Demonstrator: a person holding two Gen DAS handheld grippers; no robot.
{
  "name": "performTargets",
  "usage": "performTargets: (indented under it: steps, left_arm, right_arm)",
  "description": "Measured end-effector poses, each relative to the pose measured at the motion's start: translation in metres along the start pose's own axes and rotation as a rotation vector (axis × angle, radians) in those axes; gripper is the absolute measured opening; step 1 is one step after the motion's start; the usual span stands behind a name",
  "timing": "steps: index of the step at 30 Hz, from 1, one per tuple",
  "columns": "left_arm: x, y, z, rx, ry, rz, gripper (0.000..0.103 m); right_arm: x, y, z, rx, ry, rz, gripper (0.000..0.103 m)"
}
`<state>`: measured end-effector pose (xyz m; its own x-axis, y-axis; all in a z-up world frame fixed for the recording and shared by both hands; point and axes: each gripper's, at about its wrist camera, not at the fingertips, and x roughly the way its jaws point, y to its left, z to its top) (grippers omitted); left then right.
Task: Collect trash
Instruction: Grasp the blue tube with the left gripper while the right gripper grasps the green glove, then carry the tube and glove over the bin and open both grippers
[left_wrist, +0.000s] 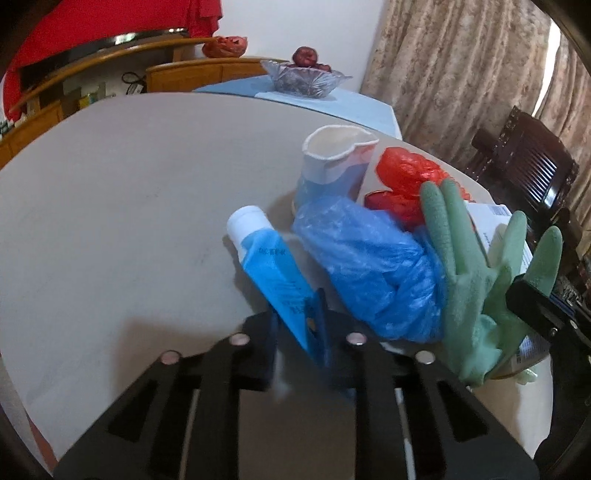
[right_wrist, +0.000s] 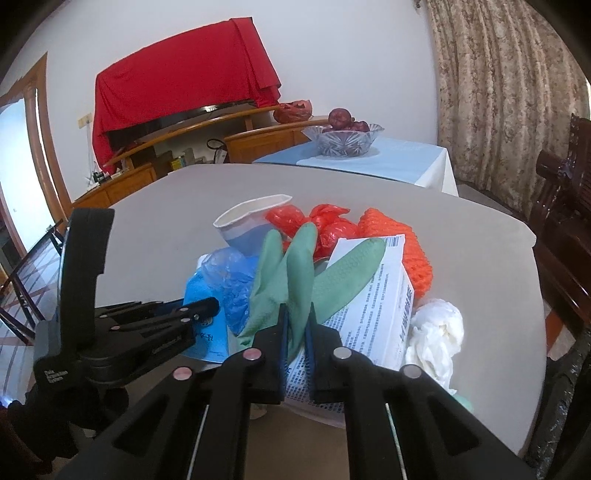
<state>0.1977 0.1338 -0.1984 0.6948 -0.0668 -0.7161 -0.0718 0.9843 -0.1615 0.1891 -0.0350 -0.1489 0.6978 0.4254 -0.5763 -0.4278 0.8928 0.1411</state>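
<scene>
A pile of trash lies on the round grey table (left_wrist: 110, 206). My left gripper (left_wrist: 299, 325) is shut on the flat end of a blue tube with a white cap (left_wrist: 266, 258). My right gripper (right_wrist: 295, 332) is shut on the cuff of a green rubber glove (right_wrist: 295, 273), whose fingers stand up; the glove also shows in the left wrist view (left_wrist: 465, 273). Around them lie a crumpled blue plastic bag (left_wrist: 369, 266), a dented paper cup (left_wrist: 332, 162), red plastic bags (left_wrist: 406, 177), a white printed box (right_wrist: 373, 310), orange foam netting (right_wrist: 406, 251) and white crumpled tissue (right_wrist: 439, 336).
A glass bowl of red fruit (right_wrist: 343, 140) stands on a blue-clothed table (right_wrist: 406, 158) behind. A dark wooden chair (left_wrist: 528, 162) is at the right. A wooden cabinet with a red cloth (right_wrist: 177, 96) is at the back left.
</scene>
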Motion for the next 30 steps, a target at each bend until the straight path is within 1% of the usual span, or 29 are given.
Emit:
performTargets:
  steps: [4,6,11,17,19,23,30]
  left_arm:
    - [-0.014,-0.006,0.002,0.012,-0.059,-0.002,0.004]
    - [-0.023,-0.008,0.004,0.018,-0.081,0.011,0.001]
    - [-0.049,-0.012,0.007,0.022,-0.110,0.025,0.001]
    - [-0.089,-0.015,0.011,0.023,-0.186,0.059,0.001]
    - [-0.103,-0.018,0.014,0.019,-0.213,0.047,0.001]
    - [-0.129,-0.031,0.016,0.043,-0.254,0.031,0.001]
    - [-0.166,-0.056,0.016,0.068,-0.304,-0.029,0.001]
  right_arm:
    - [-0.004,-0.003,0.004,0.009,0.007,0.009,0.008]
    - [-0.009,-0.004,0.009,0.017,-0.001,0.020,0.004]
    - [-0.021,-0.004,0.018,0.022,-0.017,0.045,0.002]
    - [-0.038,0.002,0.025,0.009,-0.051,0.072,0.002]
    - [-0.047,0.003,0.029,0.008,-0.069,0.085,0.002]
    - [-0.063,0.004,0.039,0.028,-0.106,0.127,0.002]
    - [-0.096,0.003,0.052,0.020,-0.174,0.137,0.002]
